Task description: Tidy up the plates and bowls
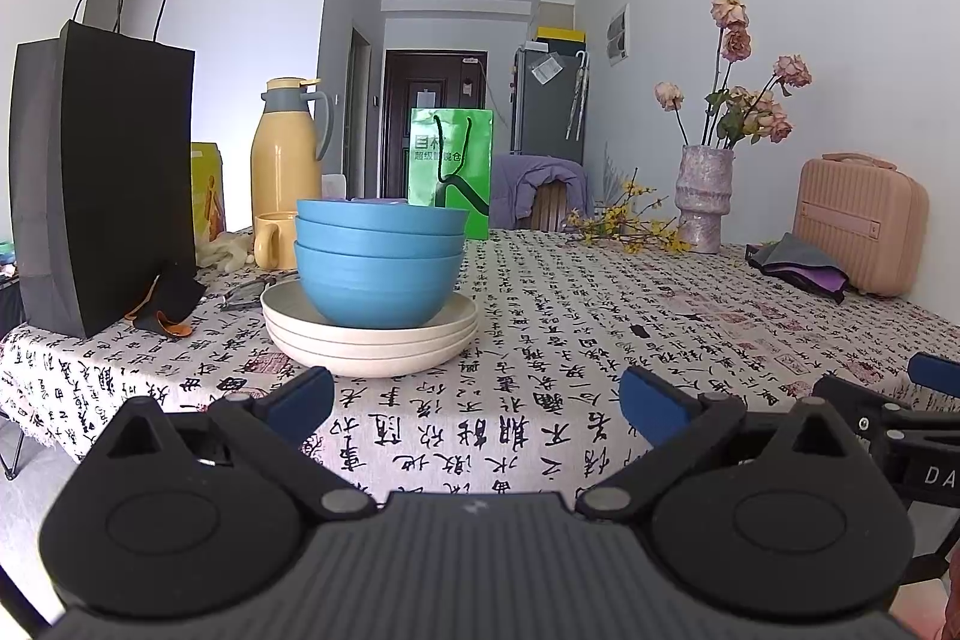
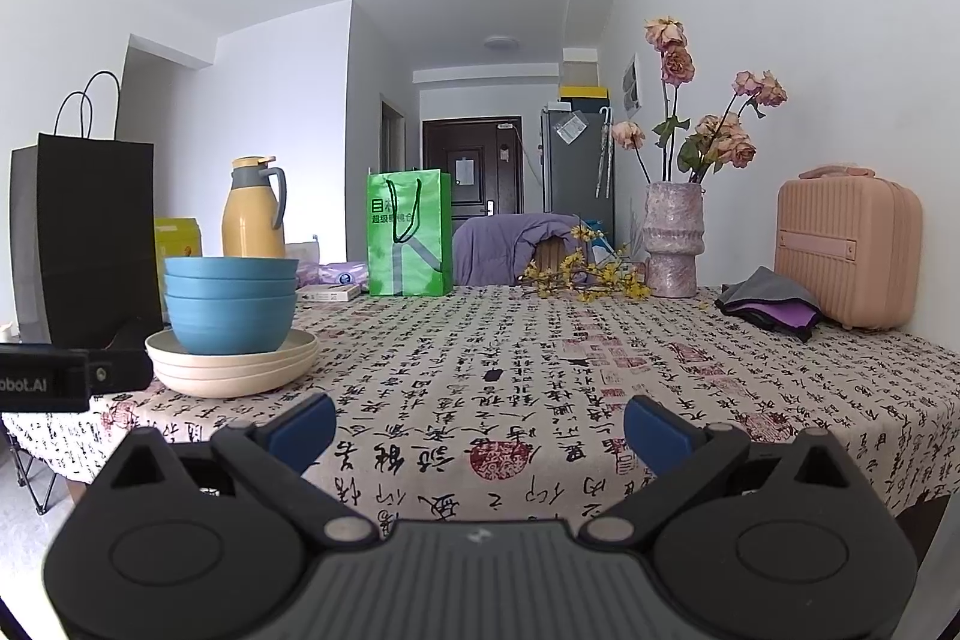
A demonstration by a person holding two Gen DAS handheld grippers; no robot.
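Three nested blue bowls (image 1: 380, 268) stand on a stack of three cream plates (image 1: 372, 343) on the calligraphy tablecloth, left of centre. In the right wrist view the bowls (image 2: 230, 304) and plates (image 2: 234, 364) stand at the left. My left gripper (image 1: 477, 403) is open and empty, low at the table's front edge, short of the stack. My right gripper (image 2: 480, 427) is open and empty, to the right of the stack and apart from it. Part of the right gripper (image 1: 888, 418) shows at the right of the left wrist view.
A black paper bag (image 1: 102, 172), a yellow thermos (image 1: 287, 148) and a yellow mug (image 1: 273, 238) stand behind and left of the stack. A green bag (image 1: 451, 172), a vase of dried roses (image 1: 705, 196), folded cloths (image 1: 801, 265) and a pink case (image 1: 858, 220) line the far and right sides.
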